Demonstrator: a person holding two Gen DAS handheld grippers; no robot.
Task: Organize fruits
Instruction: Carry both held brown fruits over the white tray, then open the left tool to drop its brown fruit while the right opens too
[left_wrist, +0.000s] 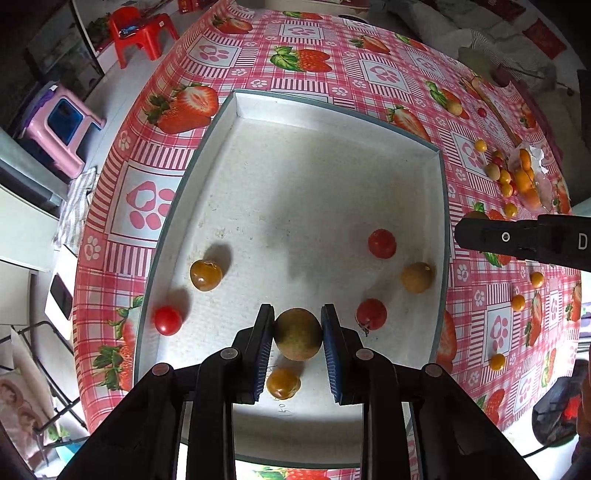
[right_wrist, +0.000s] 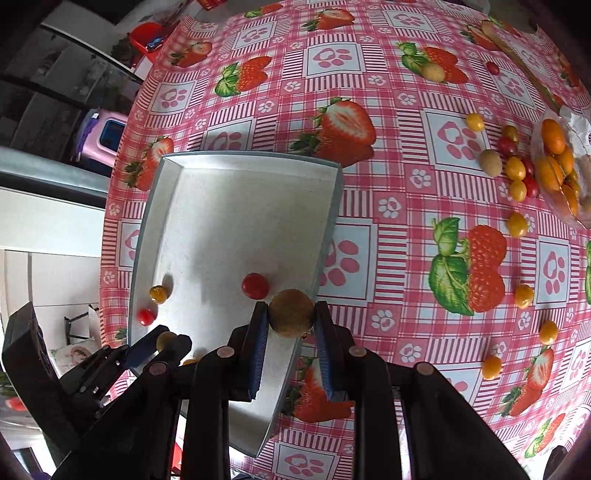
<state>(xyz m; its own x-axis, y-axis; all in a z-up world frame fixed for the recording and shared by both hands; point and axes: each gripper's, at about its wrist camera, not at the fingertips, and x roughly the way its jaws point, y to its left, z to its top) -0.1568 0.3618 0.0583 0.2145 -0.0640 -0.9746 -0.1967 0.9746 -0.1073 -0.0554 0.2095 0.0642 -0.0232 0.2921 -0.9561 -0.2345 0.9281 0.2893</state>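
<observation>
Clearly, a round greenish-brown fruit (left_wrist: 297, 334) is pinched between the blue pads of the left gripper (left_wrist: 297, 328), which is held above the white tray (left_wrist: 332, 177). Its skin is dull and matte, olive on top and browner toward the underside. A similar tan-brown fruit (right_wrist: 291, 313), rough and speckled, is clamped in the right gripper (right_wrist: 291, 317), which is seen over the tray's right wall.

Inside the tray, three red tomatoes (left_wrist: 382, 243) are scattered, glossy and smooth, along with two shiny orange-yellow berries (left_wrist: 205, 275) and another dull brown fruit (left_wrist: 417, 277) near the right wall. One berry is partly hidden beneath the left gripper.

Beyond the tray, a pink checked tablecloth (right_wrist: 388, 122) printed with strawberries and paw marks is spread. More yellow, red and brown fruits (right_wrist: 515, 168) are gathered at its far right, beside a clear bag of orange fruit (right_wrist: 554, 155); others lie singly along the right side.
</observation>
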